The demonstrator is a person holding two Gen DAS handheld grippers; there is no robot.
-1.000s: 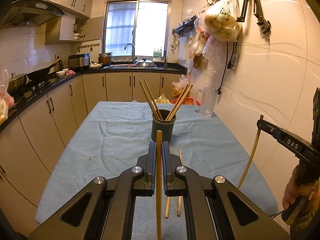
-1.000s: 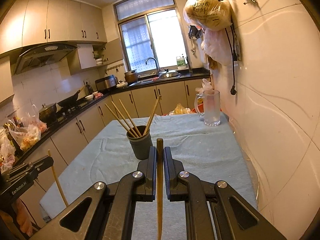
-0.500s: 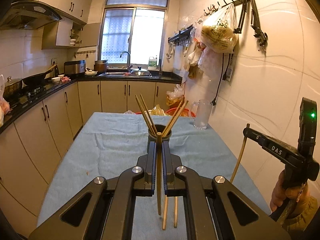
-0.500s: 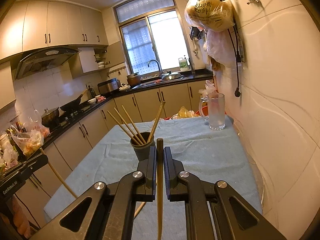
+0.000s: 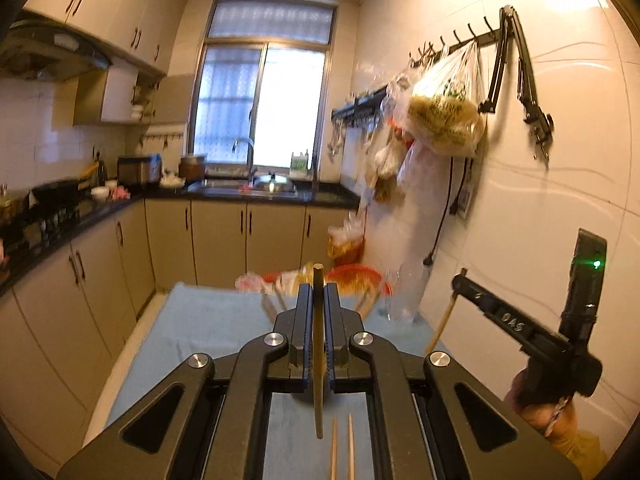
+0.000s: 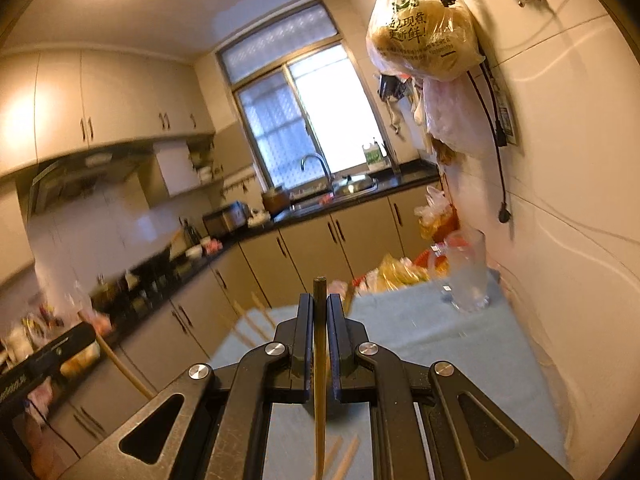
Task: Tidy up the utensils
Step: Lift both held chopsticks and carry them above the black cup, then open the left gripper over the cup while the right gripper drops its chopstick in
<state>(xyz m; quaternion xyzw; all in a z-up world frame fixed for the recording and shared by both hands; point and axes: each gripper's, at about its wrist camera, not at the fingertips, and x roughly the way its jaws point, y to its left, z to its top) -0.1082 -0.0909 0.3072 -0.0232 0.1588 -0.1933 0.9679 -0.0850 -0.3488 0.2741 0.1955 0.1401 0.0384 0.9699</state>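
Between the left gripper's [image 5: 319,312] shut jaws a chopstick [image 5: 318,360] stands nearly upright, tip above the pads, tail hanging over two loose chopsticks [image 5: 342,446] on the table [image 5: 200,328]. Right view: the right gripper [image 6: 320,316] clamps its own chopstick [image 6: 319,380], likewise upright. Both look mid-carry; next, I judge, each needs lowering tail-first into the holder, hidden behind the jaws.

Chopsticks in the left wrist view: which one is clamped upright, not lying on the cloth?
The dark chopstick gripped between the left tongs; the paler pair lies flat below.
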